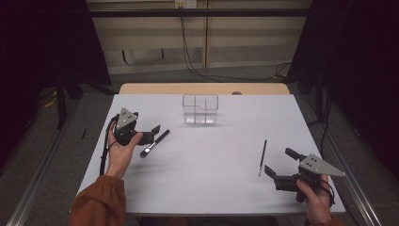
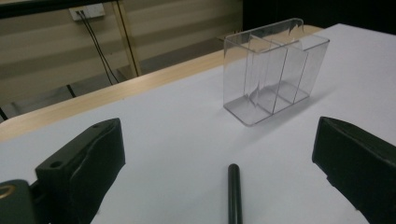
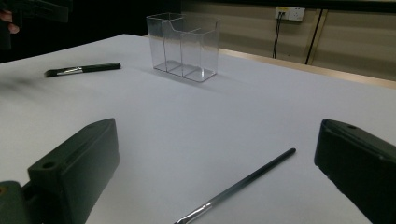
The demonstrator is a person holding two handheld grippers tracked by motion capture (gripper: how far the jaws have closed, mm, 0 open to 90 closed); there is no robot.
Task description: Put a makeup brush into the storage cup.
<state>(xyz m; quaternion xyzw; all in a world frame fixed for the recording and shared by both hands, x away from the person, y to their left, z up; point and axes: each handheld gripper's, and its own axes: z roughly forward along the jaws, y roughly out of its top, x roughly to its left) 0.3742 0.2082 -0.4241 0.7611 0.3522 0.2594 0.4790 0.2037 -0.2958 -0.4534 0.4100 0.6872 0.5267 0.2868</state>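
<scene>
progress: nothing stowed yet | thick brush (image 1: 155, 143) and thin brush (image 1: 262, 157) lie on table (image 1: 211, 188) | clear holder (image 1: 200, 109) near far edge empty | left gripper (image 1: 151, 133) fingers spread around thick brush | right gripper (image 1: 277, 163) fingers spread beside thin brush

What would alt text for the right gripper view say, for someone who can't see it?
The right gripper, jaws open, frames a thin dark brush lying on the white table between them. Farther off stands a clear, empty compartmented organizer, with a thicker black-handled brush lying to its left.
</scene>
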